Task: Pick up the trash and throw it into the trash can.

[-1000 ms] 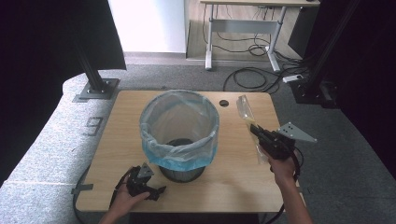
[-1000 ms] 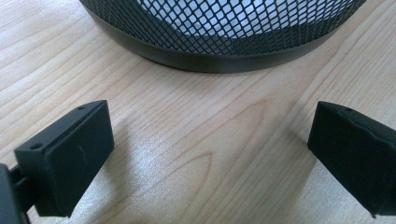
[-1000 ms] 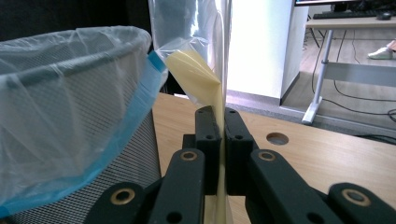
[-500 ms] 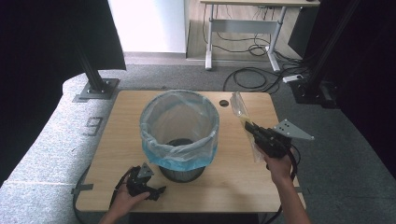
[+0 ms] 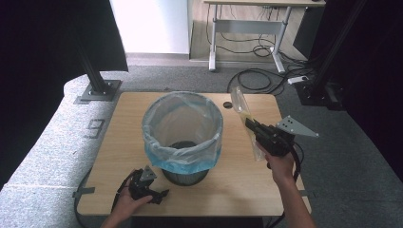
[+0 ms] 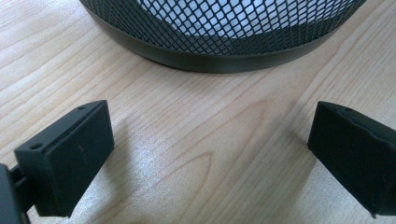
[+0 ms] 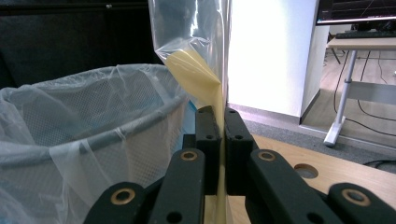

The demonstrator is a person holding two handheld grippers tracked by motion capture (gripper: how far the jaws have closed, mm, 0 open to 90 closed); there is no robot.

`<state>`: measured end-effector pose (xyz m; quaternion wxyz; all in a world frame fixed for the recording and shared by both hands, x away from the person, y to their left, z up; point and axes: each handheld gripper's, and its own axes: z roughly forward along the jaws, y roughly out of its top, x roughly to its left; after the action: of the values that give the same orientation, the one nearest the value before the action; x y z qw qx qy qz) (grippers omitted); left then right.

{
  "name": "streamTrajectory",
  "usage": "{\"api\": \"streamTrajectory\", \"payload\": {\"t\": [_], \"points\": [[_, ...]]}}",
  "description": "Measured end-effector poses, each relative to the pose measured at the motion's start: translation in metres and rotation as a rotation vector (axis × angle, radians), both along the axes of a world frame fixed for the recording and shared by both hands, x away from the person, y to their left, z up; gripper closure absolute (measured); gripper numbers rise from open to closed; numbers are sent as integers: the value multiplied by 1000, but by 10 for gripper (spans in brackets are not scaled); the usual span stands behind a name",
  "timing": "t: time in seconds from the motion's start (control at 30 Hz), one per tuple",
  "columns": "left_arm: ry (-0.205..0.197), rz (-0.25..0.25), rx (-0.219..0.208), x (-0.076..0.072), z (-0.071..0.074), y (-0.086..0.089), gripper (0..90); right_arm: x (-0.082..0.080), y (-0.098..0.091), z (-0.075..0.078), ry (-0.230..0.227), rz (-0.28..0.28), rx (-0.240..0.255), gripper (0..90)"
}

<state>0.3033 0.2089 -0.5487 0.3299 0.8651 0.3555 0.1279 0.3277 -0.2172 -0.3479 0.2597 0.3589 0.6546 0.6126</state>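
A light wooden desk [image 5: 247, 190] stands on grey carpet [image 5: 47, 142]. Black curtains [image 5: 38, 42] hang at left and right. At the far side a white wall [image 5: 152, 23] stands beside a second table [image 5: 247, 14], with cables [image 5: 256, 78] loose on the floor.

My black right gripper [image 7: 219, 126] clamped a clear, yellow-lined plastic bag [image 7: 198, 70]. At nine o'clock stood a black diamond-mesh bin [image 6: 224, 28] with pale blue translucent liner [image 5: 183, 130]. Table [image 5: 237, 180] was light woodgrain.
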Motion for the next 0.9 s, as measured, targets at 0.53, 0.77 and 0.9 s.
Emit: {"api": "streamTrajectory", "payload": {"t": [0.53, 0.77, 0.9], "points": [[0, 0, 0, 0, 0, 0, 1, 5, 8, 13, -17, 9, 11, 869], [0, 0, 0, 0, 0, 0, 1, 6, 16, 24, -31, 17, 6, 869], [1, 1, -1, 0, 0, 0, 1, 8, 25, 34, -46, 27, 5, 868]]}}
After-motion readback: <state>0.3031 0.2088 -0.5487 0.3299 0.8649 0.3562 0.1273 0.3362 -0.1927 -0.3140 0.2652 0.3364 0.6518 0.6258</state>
